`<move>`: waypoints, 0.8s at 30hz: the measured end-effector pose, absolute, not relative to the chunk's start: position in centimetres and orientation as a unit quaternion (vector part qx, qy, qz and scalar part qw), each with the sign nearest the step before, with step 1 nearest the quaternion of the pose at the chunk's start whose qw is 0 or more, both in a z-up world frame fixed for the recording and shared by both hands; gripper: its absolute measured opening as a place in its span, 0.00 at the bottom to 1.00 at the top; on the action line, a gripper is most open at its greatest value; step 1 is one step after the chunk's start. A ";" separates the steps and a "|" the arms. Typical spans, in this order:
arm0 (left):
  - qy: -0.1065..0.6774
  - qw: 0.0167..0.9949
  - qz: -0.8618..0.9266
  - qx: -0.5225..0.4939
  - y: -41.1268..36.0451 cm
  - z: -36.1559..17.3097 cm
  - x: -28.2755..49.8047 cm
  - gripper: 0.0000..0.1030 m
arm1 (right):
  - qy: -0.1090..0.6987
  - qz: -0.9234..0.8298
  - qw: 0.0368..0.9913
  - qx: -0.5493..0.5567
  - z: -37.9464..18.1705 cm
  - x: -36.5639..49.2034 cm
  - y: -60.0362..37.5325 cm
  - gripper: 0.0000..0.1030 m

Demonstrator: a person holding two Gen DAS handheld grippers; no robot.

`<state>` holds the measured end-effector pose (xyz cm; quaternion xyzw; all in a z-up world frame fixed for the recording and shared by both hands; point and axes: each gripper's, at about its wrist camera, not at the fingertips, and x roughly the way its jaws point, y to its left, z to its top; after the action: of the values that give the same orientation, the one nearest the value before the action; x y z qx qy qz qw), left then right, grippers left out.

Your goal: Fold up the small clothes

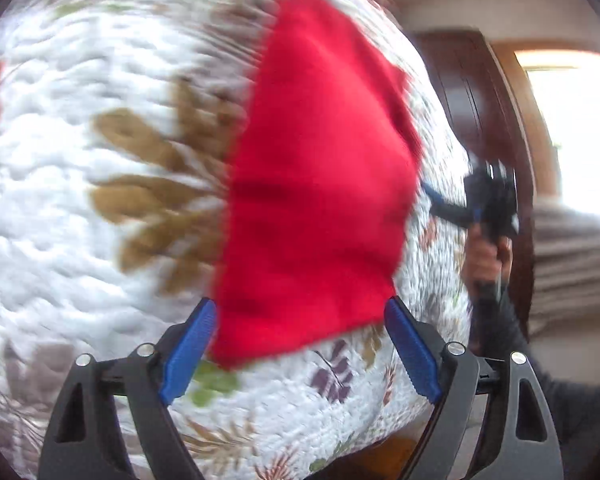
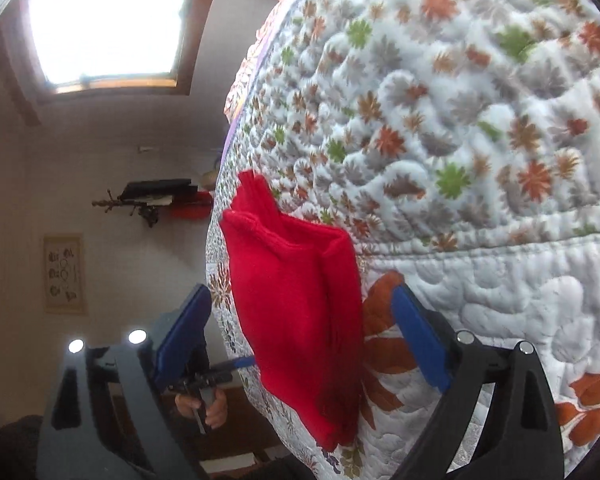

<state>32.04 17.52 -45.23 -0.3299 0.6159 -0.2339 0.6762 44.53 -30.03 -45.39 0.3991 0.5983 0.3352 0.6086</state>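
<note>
A small red knitted garment [image 1: 316, 184] lies folded on a white floral quilt [image 1: 60, 208]; this left wrist view is motion-blurred. My left gripper [image 1: 300, 303] is open, its blue pads [image 1: 188, 352] either side of the garment's near edge with nothing pinched. In the right wrist view the same red garment [image 2: 296, 312] shows layered folds on the quilt [image 2: 480, 160]. My right gripper [image 2: 300, 292] is open and straddles it. The left gripper [image 2: 220, 372], held by a hand [image 2: 204, 406], reaches the cloth's far edge. The right gripper [image 1: 488, 200] sits just beyond the garment's right side.
The quilt's edge drops off close to the garment [image 2: 216, 240]. Beyond it are a bright window [image 2: 104, 20], a wall shelf with objects [image 2: 156, 196] and a framed picture [image 2: 64, 274]. A dark wooden door [image 1: 472, 92] and a person's sleeve [image 1: 512, 344] are on the right.
</note>
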 end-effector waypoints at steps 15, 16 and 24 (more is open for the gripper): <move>0.591 0.559 -0.412 -0.410 14.1 -51.6 35.0 0.82 | 0.620 0.424 0.565 0.341 -48.3 47.4 -25.4 0.89; 0.588 0.553 -0.422 -0.413 13.8 -51.7 35.2 0.82 | 0.619 0.428 0.566 0.337 -48.3 47.6 -25.0 0.89; 0.573 0.545 -0.455 -0.410 11.5 -52.0 35.6 0.64 | 0.596 0.477 0.556 0.329 -47.6 48.5 -20.5 0.89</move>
<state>35.57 11.51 -51.98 -0.4097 0.5729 -0.4550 0.5448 48.46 -20.53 -47.61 0.3286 0.5960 0.4767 0.5563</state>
